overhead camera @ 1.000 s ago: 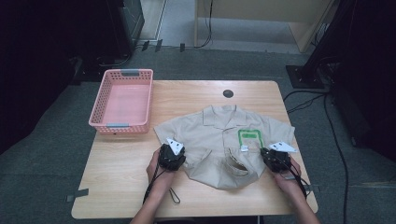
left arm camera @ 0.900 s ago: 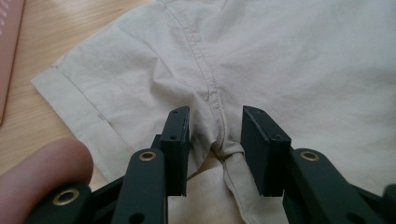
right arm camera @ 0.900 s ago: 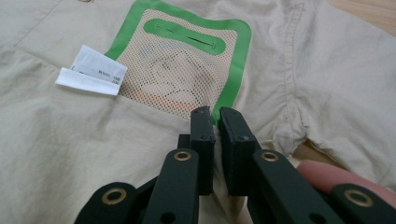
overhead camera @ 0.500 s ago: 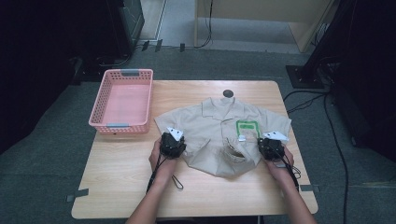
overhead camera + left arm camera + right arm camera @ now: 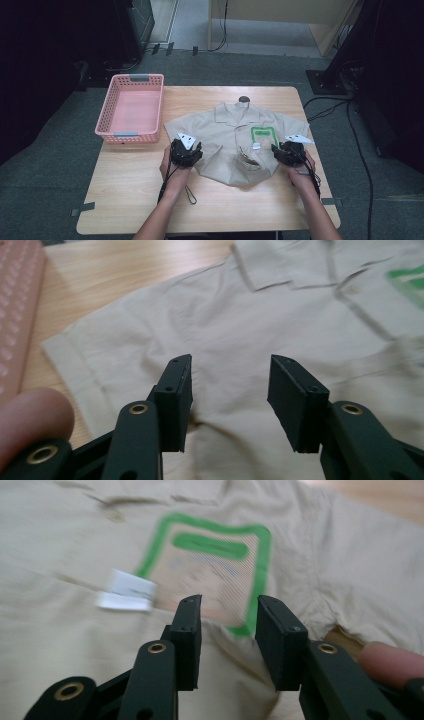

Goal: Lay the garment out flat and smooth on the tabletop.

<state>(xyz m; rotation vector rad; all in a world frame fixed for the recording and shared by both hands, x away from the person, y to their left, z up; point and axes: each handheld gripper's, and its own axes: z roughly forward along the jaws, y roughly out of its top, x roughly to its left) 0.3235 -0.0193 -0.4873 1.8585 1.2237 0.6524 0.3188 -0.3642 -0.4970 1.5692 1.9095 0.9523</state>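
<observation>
A khaki short-sleeved shirt (image 5: 235,142) lies flat and face up on the wooden table (image 5: 130,200), collar toward the far edge, its lower hem folded up over the front into a rumpled band. My left gripper (image 5: 186,152) hangs over the shirt's left side, near the sleeve; my right gripper (image 5: 289,151) hangs over its right side, close to the green-bordered badge (image 5: 264,136) on the chest.

In the left gripper view, my left gripper (image 5: 230,390) has its jaws apart, having just been opening, with nothing between them; bare cloth shows through the gap and neither pad presses on it. In the right gripper view, my right gripper (image 5: 229,630) likewise has its jaws parted by a narrower gap, having just been opening, and nothing is clamped; the badge (image 5: 210,562) lies beyond the tips, with a small white tag (image 5: 127,592) beside it, blurred.

A pink plastic basket (image 5: 131,107) stands on the table's far left corner, just beside the shirt's left sleeve without touching it.
</observation>
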